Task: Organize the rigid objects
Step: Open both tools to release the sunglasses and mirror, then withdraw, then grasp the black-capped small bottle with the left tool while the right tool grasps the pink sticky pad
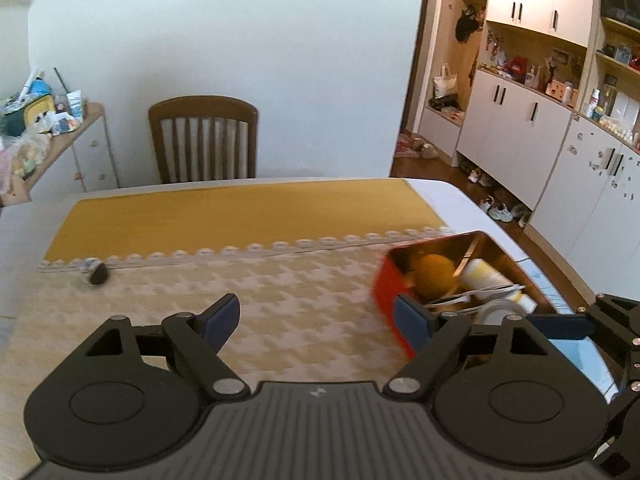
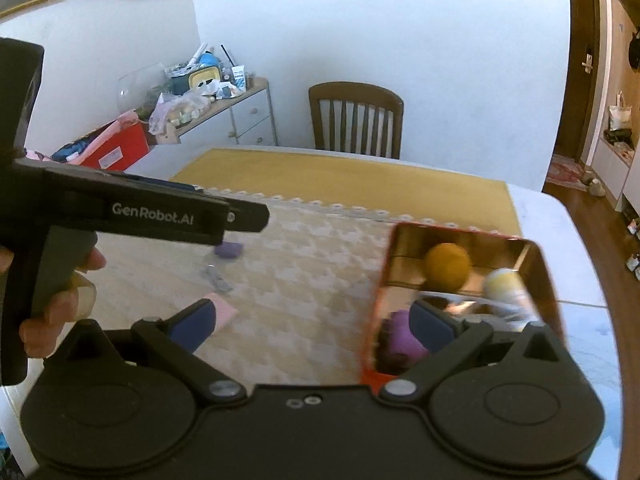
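A red tin box (image 1: 386,300) (image 2: 370,320) stands on the patterned mat at the table's right. It holds an orange ball (image 1: 434,276) (image 2: 446,266), a pale yellow bottle (image 1: 484,276) (image 2: 502,282), a purple object (image 2: 402,338) and some white items. My left gripper (image 1: 316,320) is open and empty, its right finger at the box's near left wall. My right gripper (image 2: 316,324) is open and empty, its right finger over the box's inside. A small dark object (image 1: 96,272), a purple piece (image 2: 229,250), a grey piece (image 2: 218,278) and a pink card (image 2: 224,312) lie loose on the mat.
A yellow cloth (image 1: 240,212) covers the table's far half. A wooden chair (image 1: 204,140) stands behind the table. A cluttered side cabinet (image 2: 224,108) is at the left. White cupboards (image 1: 520,128) line the right wall. The table's edge runs close to the box's right.
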The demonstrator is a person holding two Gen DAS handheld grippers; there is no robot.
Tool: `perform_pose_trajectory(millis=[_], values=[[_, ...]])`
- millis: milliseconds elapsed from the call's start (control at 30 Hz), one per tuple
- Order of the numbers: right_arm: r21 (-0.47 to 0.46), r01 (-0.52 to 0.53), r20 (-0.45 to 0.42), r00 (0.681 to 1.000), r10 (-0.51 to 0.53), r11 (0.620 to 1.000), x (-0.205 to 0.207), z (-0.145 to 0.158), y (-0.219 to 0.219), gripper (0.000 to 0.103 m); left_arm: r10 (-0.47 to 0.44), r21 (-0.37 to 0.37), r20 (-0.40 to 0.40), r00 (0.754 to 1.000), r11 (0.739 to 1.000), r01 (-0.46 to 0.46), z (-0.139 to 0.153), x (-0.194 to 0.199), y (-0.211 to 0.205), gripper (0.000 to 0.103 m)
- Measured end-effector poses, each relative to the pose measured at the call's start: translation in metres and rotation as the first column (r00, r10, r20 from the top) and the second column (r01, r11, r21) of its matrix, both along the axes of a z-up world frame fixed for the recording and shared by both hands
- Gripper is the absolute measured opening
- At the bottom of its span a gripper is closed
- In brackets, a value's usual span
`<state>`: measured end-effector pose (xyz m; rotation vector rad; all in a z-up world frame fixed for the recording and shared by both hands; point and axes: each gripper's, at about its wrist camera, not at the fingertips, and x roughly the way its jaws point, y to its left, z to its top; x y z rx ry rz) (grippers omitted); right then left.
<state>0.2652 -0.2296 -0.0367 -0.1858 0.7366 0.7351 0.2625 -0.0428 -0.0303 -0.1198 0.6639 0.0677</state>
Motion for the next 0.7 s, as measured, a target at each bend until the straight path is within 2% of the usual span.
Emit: perform_pose_trajectory(millis=[233,467,700], values=[[-0.014,0.010,-0.019,1.000,-0.010,1.000,-0.012,-0.013,0.044,0.103,0.047,0.016,0.030,0.998,0.999,-0.047,-0.005,-0.012,0.071,0.084],[-0.044,0.023,-0.048,0.999,-0.025,0.999,-0.018,-0.034,0.084,0.103,0.111,0.023,0.026,0.993,0.993,-0.112,-0.017,-0.012,0.137,0.084],[-0.085,0.033,-0.072,0.997,-0.040,0.996,-0.021,-0.053,0.124,0.100,0.167,0.031,0.018,0.986,0.985,-0.167,-0.033,-0.004,0.184,0.084]])
